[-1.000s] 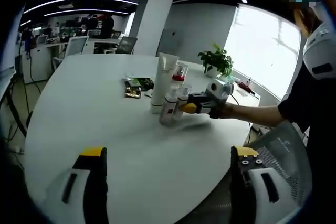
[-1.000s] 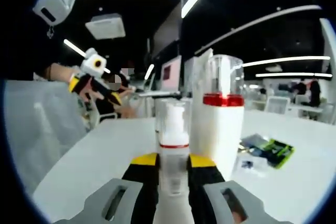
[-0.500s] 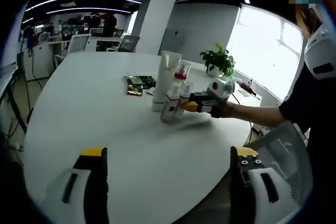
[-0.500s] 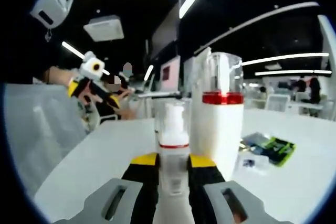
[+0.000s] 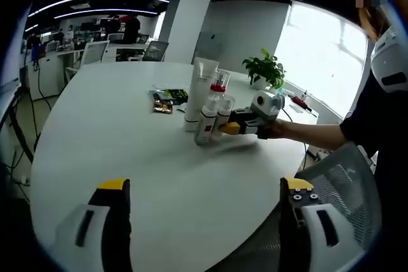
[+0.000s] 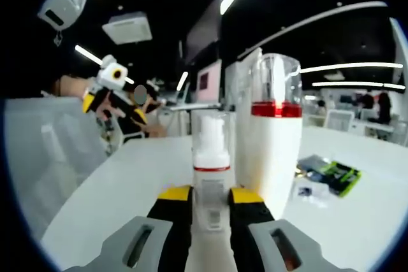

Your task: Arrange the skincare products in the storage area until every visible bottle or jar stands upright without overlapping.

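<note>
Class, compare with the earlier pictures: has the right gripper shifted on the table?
Barely, if at all: in the left gripper view the right gripper stays shut on the small pump bottle beside the tall white tube.

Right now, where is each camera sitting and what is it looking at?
Left gripper view: rides on the open left gripper above the near edge of the white table, facing the bottles and the right gripper; a person's sleeve shows.
Right gripper view: rides on the right gripper, low over the table, its fingers shut on the small pump bottle; the left gripper appears far left.
Shared: the red-banded bottle, the table.
</note>
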Demonstrator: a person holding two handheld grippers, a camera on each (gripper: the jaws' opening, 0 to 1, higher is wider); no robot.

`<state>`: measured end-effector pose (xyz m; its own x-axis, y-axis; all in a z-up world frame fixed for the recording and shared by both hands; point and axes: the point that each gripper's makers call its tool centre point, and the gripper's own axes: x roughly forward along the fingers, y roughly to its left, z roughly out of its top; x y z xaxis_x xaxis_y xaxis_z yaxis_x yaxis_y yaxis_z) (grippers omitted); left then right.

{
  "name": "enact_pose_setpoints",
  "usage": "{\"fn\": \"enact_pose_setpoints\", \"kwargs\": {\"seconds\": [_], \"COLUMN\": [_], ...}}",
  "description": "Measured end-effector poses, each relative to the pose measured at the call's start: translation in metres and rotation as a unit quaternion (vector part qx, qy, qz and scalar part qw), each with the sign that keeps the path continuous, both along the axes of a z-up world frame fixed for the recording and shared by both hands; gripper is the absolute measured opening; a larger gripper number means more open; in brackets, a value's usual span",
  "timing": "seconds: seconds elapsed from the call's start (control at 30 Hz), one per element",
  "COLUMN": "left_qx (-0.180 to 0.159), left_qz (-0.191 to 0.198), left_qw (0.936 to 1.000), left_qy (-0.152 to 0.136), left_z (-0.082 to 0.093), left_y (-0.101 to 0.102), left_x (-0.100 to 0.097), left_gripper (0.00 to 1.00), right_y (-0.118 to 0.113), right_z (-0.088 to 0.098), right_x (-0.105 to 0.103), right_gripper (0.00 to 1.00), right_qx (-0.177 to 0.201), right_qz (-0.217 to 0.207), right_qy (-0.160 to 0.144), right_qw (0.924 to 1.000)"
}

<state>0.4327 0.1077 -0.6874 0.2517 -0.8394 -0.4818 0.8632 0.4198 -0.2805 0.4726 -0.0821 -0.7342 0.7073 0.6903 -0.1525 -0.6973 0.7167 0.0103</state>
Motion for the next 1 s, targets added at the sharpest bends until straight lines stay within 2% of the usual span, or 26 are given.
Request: {"fn": "enact_pose_setpoints", "kwargs": {"seconds": [0.57, 1.0], "left_qx": [0.004, 0.007], "left_qz": [-0.004, -0.020], "left_qw": [1.0000, 0.9998], "left_qy": [0.001, -0.002], "left_z": [-0.002, 0.002], "left_y": [-0.001, -0.009], "left_x": [0.001, 0.001], "left_gripper": [0.92, 0.92], "right_y": [-0.003, -0.017], "right_z": [0.000, 0.000], "right_x": [-0.005, -0.021], "right_gripper": [0.17, 0.20], "right_qx": [-0.004, 0.000], "right_qz": [-0.005, -0.038], "right_qy": [0.010, 0.034], "right_qw": [0.9999, 0.9987]}}
